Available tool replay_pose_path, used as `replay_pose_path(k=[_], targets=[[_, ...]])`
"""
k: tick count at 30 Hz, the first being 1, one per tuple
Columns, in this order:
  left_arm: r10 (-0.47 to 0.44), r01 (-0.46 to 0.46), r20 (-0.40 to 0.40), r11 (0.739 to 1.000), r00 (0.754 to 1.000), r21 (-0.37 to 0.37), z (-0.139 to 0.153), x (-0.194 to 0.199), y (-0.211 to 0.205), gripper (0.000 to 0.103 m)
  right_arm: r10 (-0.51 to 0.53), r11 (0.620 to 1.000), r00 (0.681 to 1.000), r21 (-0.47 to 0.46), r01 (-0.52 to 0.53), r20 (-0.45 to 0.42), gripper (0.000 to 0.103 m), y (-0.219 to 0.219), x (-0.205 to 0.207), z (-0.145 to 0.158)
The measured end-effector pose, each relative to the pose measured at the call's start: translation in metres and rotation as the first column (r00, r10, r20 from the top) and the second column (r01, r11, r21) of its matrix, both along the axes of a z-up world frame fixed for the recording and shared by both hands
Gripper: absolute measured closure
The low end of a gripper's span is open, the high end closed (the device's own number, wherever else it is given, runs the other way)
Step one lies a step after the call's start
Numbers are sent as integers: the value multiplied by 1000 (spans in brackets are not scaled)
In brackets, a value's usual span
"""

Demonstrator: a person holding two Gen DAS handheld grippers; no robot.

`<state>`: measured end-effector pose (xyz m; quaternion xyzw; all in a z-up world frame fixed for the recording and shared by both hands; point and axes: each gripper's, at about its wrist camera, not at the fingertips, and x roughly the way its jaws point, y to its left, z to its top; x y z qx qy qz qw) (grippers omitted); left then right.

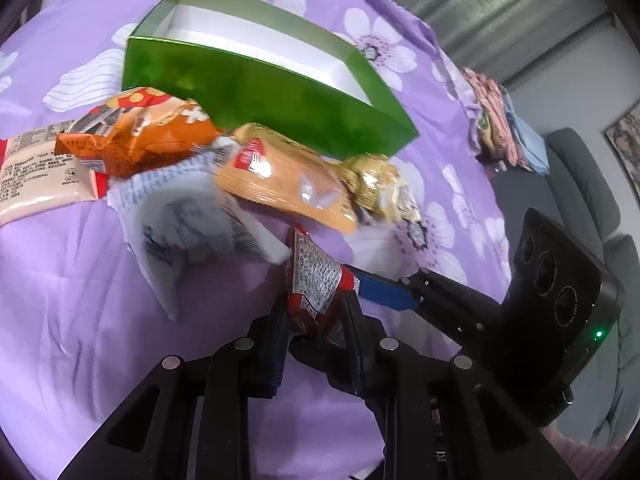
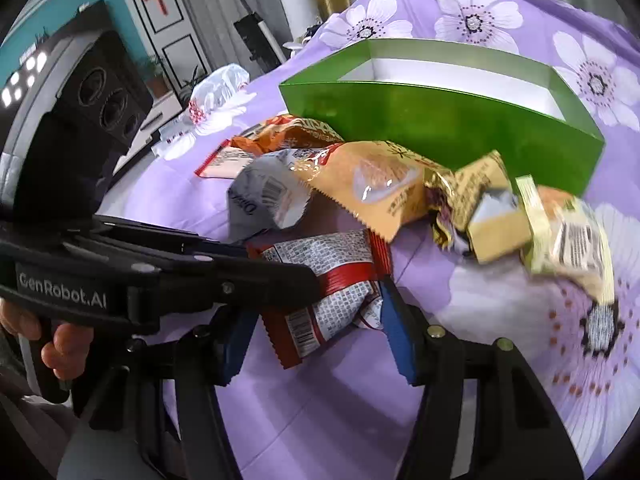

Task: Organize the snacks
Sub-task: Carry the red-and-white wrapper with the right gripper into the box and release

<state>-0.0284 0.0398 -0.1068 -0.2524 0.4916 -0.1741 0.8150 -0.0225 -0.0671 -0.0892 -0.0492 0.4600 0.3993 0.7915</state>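
Clamped on the red snack packet (image 1: 316,292) just short of the pile before the green box (image 1: 256,92), my left gripper (image 1: 316,312) pinches its light, crinkly, slippery film near the sealed end, while my right gripper (image 2: 320,320) brackets it, jaws apart.
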Motion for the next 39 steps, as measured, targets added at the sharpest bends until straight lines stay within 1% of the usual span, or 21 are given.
replay_pose_path(k=[4, 8, 17, 23, 28, 31, 35, 39], targets=[[-34, 34, 22, 999, 999, 9, 11, -6, -12, 78, -22, 1000, 999, 3, 22, 33, 44, -9, -16, 10], [-64, 64, 62, 998, 996, 13, 28, -9, -23, 78, -50, 999, 997, 8, 49, 64, 44, -20, -24, 25], [-82, 77, 149, 996, 985, 41, 63, 1, -29, 78, -76, 997, 984, 28, 72, 162, 44, -33, -27, 60], [-69, 57, 203, 996, 977, 64, 86, 23, -21, 78, -78, 996, 970, 48, 69, 232, 44, -27, -7, 80], [-52, 37, 220, 997, 974, 72, 95, 45, -7, 78, -75, 997, 961, 56, 62, 265, 44, -16, 21, 91], [-44, 28, 226, 997, 973, 73, 97, 56, 0, 78, -60, 997, 958, 61, 44, 280, 44, -8, 37, 93], [-28, 10, 223, 997, 974, 80, 95, 75, 11, 78, -51, 998, 959, 59, 36, 278, 44, 0, 56, 94], [0, -14, 202, 998, 979, 66, 88, 97, 28, 78, -46, 998, 962, 54, 32, 270, 44, 13, 75, 89]])
